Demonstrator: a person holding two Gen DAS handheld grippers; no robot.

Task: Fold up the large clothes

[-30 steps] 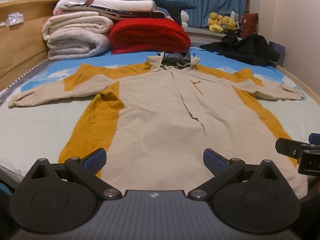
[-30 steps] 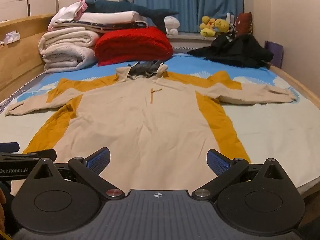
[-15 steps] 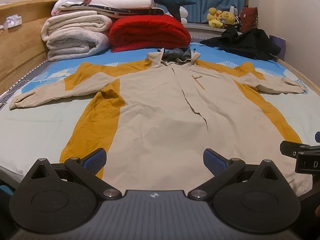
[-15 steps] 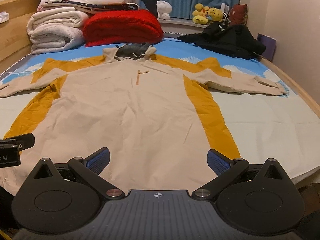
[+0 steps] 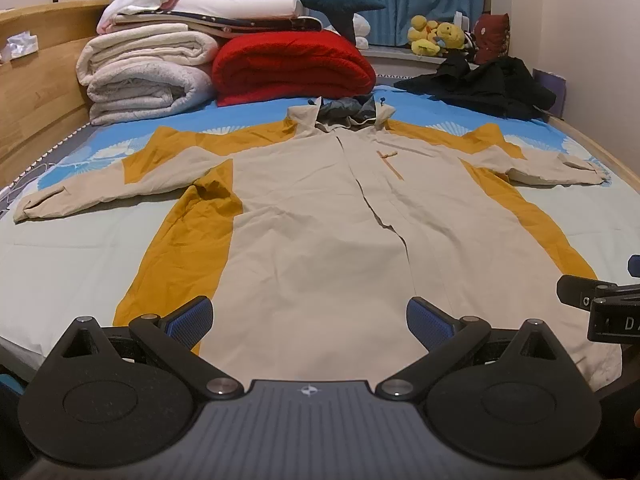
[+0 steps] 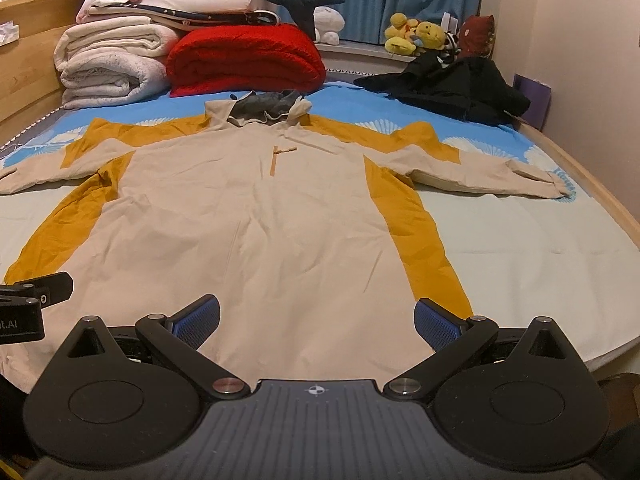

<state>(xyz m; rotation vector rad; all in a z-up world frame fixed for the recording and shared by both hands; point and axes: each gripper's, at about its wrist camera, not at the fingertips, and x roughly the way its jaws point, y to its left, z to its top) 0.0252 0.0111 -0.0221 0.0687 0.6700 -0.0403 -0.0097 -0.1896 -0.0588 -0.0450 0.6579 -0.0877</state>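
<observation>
A large beige jacket with mustard-yellow side panels [image 5: 320,216] lies flat and face up on the bed, sleeves spread out, grey-lined hood at the far end. It also shows in the right wrist view [image 6: 256,208]. My left gripper [image 5: 309,319] is open and empty above the hem's left part. My right gripper [image 6: 317,319] is open and empty above the hem's right part. The right gripper's tip shows at the right edge of the left wrist view [image 5: 600,300]; the left gripper's tip shows at the left edge of the right wrist view [image 6: 36,292].
Folded white blankets [image 5: 144,76] and a red blanket [image 5: 292,68] are stacked at the head of the bed. A black garment [image 5: 480,84] lies at the far right. Plush toys [image 5: 436,36] sit on the sill. A wooden rail [image 5: 36,92] runs along the left side.
Both grippers shifted slightly over the hem, with the views tilting a little. The jacket has not moved and both grippers stay open.
</observation>
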